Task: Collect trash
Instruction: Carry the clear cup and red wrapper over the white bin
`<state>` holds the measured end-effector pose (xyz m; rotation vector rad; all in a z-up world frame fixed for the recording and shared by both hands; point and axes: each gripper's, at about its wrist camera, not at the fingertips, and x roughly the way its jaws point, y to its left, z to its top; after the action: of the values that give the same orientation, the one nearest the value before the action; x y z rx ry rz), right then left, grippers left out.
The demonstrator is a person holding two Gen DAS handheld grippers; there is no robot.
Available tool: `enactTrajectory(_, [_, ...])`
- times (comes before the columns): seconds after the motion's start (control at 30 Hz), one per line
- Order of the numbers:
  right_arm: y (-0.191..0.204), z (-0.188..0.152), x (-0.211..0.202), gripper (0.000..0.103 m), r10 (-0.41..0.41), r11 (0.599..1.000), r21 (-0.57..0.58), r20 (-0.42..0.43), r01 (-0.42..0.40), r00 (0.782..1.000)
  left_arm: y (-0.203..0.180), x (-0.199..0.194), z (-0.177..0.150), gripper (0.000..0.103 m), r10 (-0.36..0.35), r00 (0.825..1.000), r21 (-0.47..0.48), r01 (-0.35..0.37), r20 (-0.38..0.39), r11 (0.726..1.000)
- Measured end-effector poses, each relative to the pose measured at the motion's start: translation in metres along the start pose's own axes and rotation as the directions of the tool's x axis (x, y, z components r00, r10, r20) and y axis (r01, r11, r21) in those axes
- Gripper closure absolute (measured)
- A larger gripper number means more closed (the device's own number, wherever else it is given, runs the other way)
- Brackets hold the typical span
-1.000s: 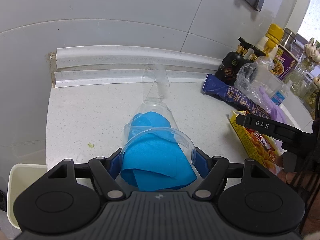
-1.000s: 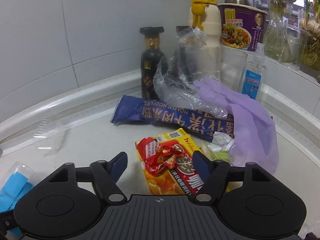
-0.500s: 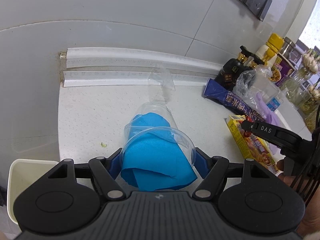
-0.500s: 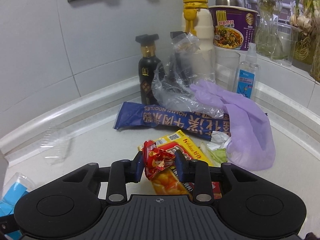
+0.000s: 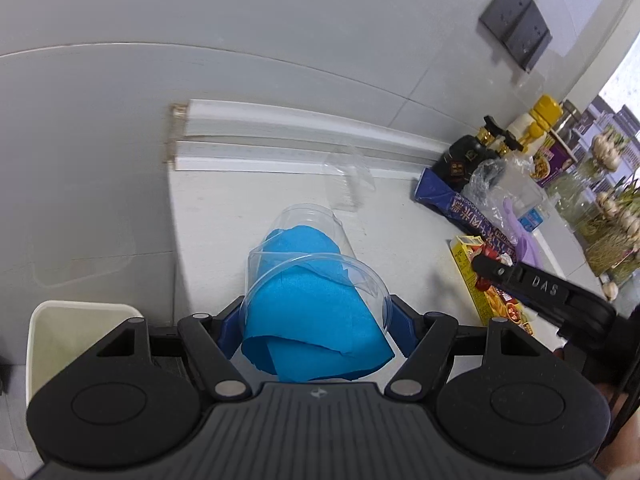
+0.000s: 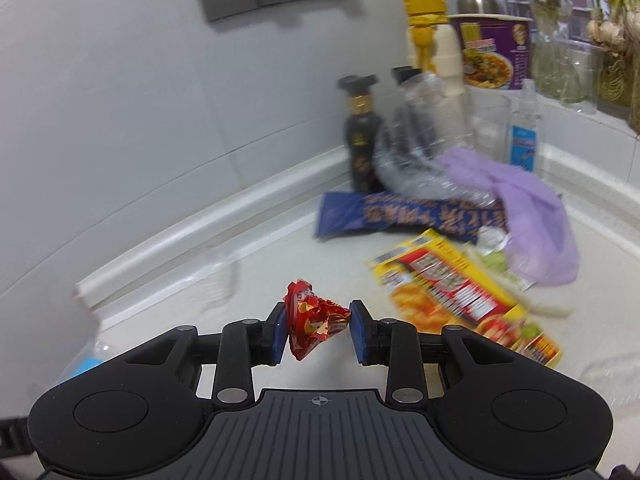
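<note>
Left gripper [image 5: 316, 326], jaws clamped on a clear plastic cup [image 5: 308, 268] stuffed with blue paper [image 5: 316, 316], lifted above the white tabletop [image 5: 248, 216], with a cream bin [image 5: 60, 336] just left of the cup. Right gripper [image 6: 318, 330], jaws clenched around a crumpled red wrapper [image 6: 314, 322], raised off the tabletop. Right of the wrapper, lying on the tabletop: a yellow food box [image 6: 460, 296], a blue noodle packet [image 6: 400, 216] and a purple glove [image 6: 528, 220].
</note>
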<state>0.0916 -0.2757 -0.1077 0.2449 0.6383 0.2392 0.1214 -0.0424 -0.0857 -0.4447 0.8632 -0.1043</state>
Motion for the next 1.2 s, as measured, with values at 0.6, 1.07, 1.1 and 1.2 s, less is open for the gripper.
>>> enactTrajectory(0.6, [0.108,-0.051,-0.012,0.072,0.249,0.968,0.016,-0.183,-0.25,0.951,0.118,-0.053,-0.005,0.035,0.057,0.998,-0.224,-0.061,-0.026,0.973])
enactTrajectory(1.07, [0.222,-0.101,0.013,0.072,0.343,0.886,-0.151,-0.424,-0.439,0.838,0.215,-0.055,-0.03,0.035,0.16,0.978,-0.4,-0.2,-0.131,0.894])
enactTrajectory(1.1, [0.23,-0.106,0.017,0.072,0.337,0.88,-0.165,-0.444,-0.446,0.83,0.219,-0.051,-0.032,0.035,0.159,0.976,-0.405,-0.207,-0.148,0.89])
enactTrajectory(1.2, [0.248,-0.119,0.033,0.072,0.31,0.87,-0.191,-0.502,-0.454,0.807,0.233,-0.04,-0.04,0.035,0.157,0.968,-0.418,-0.227,-0.194,0.88])
